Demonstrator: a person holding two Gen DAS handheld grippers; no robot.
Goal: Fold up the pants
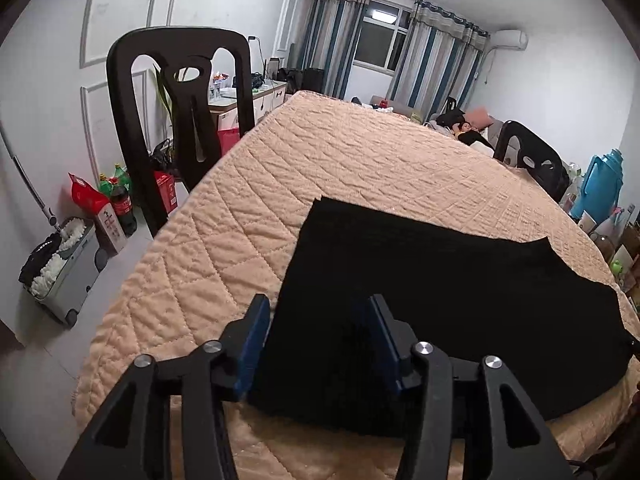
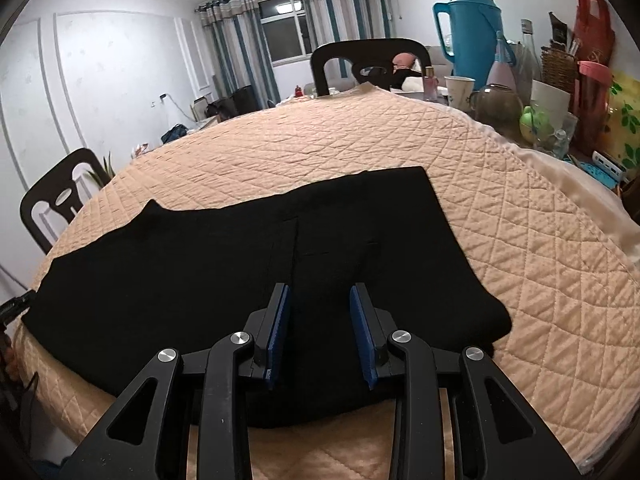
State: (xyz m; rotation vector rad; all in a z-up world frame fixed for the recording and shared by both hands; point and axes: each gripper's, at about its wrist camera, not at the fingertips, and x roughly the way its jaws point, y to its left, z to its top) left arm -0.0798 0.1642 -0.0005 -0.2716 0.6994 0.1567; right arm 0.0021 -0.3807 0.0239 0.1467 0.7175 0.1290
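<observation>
At the far left a black chair [image 1: 180, 120] stands against the left edge of the tabletop [image 1: 320, 152], which is covered by a peach quilted cloth. Bottles and a red bag sit on the floor behind that chair.

The black pants [image 1: 440, 280] lie flat on the cloth along the near edge of the tabletop, already folded into a broad dark slab that runs from the near-left part toward the near-right.

The left gripper [image 1: 318, 320] hovers over the left end of the pants; its blue-padded fingers [image 1: 256, 332] stand apart, with only flat cloth seen between them and nothing pinched.

Further right, the right gripper [image 2: 320, 312] hangs over the wider end of the pants [image 2: 240, 264], where a seam line shows. Its fingers [image 2: 362, 324] are also parted and clamp nothing.

At the right edge of the tabletop stand a teal thermos [image 2: 468, 28], a mug and a glass jar.
</observation>
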